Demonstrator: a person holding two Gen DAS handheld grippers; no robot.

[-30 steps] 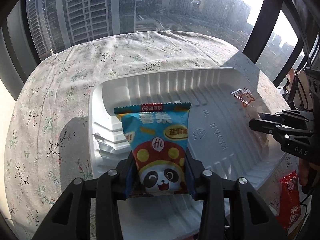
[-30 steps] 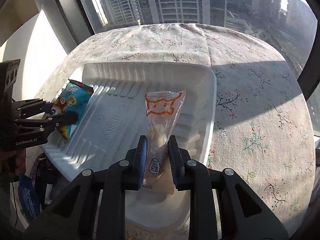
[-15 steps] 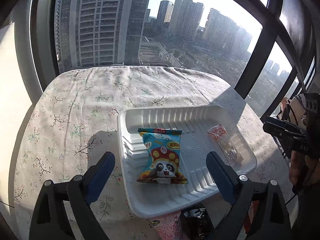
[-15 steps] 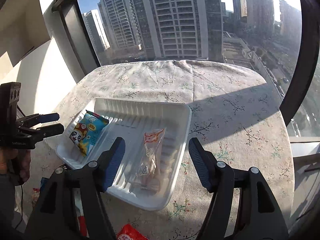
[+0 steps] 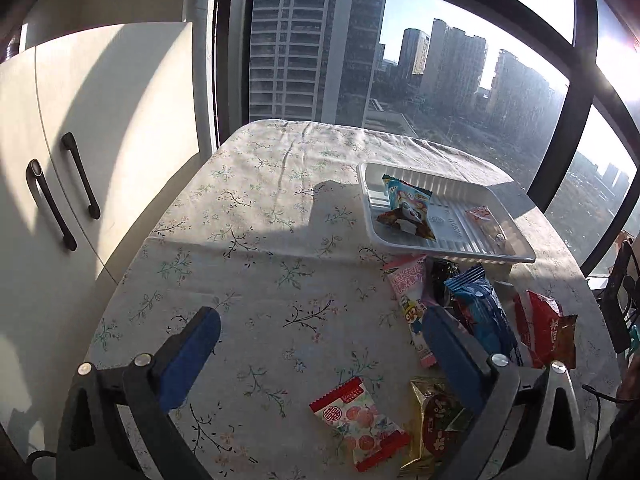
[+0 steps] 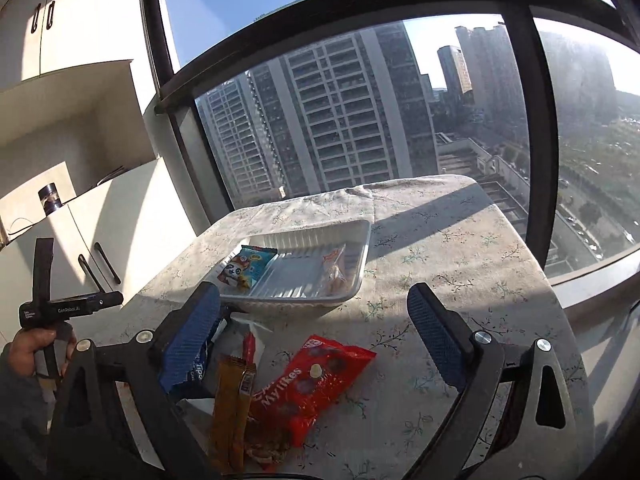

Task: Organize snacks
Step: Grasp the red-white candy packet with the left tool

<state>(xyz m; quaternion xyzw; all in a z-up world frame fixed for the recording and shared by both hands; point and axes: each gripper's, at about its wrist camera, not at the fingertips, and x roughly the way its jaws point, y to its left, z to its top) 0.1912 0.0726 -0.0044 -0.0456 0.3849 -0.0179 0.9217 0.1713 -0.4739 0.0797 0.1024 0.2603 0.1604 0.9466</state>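
A white ribbed tray (image 5: 460,254) (image 6: 304,235) sits far back on the flowered tablecloth. In it lie a blue panda snack bag (image 5: 408,208) (image 6: 245,270) and a clear packet with orange print (image 5: 486,220) (image 6: 336,268). Both grippers hang well back from the tray, jaws opening wide with nothing between them. Under the left gripper (image 5: 320,328) lie a peach-print packet (image 5: 358,424), a gold packet (image 5: 438,420), a pink packet (image 5: 410,292), a blue packet (image 5: 480,312) and a red one (image 5: 540,324). The right gripper (image 6: 312,304) is over a red Mylikes bag (image 6: 312,384) and orange bars (image 6: 234,400).
White cabinet doors with black handles (image 5: 60,200) stand to the left of the table. Large windows with dark frames (image 6: 540,140) run behind it. A hand (image 6: 32,350) grips the left tool at the left edge of the right wrist view. Bare tablecloth (image 5: 260,240) stretches left of the tray.
Both grippers let go of their snacks in the tray, opened wide and pulled back and up. The loose snacks at the near edge of the table have come into view.
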